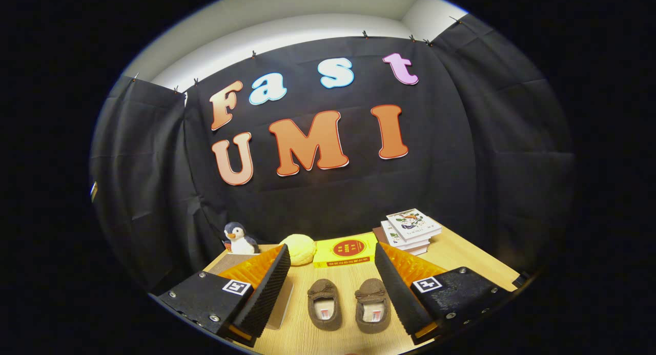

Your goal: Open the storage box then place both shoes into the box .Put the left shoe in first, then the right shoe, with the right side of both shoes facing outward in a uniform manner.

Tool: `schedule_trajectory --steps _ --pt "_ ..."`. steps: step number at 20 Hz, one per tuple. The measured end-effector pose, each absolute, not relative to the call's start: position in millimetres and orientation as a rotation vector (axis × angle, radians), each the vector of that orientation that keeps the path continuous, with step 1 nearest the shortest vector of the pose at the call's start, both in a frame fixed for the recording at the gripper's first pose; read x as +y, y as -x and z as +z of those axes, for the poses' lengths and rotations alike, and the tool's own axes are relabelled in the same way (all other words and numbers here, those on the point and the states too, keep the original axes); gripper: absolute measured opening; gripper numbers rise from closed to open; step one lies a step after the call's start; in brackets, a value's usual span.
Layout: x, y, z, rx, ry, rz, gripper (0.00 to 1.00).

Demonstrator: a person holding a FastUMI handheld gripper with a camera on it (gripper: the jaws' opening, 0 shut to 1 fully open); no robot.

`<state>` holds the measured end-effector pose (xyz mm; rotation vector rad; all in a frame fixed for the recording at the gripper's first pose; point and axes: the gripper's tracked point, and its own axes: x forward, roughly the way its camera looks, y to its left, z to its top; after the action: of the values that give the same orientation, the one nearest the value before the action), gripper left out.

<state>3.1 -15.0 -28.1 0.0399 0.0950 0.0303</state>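
Observation:
Two small brown slipper-like shoes stand side by side on the wooden table (461, 257), toes pointing away from me. The left shoe (324, 304) and the right shoe (373, 305) lie between my fingers and below them. My gripper (332, 256) is open wide and holds nothing, hovering above the table. A pale box-like object (281, 305) shows partly beside and under my left finger (266, 288); most of it is hidden.
Beyond the shoes lie a yellow book (346, 250) and a yellow round plush (298, 249). A toy penguin (239, 239) stands at the back left. A stack of books (410, 230) sits at the back right.

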Motion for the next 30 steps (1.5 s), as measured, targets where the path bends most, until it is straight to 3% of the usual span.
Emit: schedule_trajectory --steps 9,20,26,30 --pt "-43.1 -41.1 -26.2 0.141 -0.028 0.131 0.98" --pt "-36.7 -73.8 -85.8 0.303 -0.094 0.271 0.98" --pt "-11.2 -83.3 -129.6 0.389 -0.124 0.406 0.99" --pt "34.8 -78.8 -168.4 0.542 -0.33 0.58 0.98"
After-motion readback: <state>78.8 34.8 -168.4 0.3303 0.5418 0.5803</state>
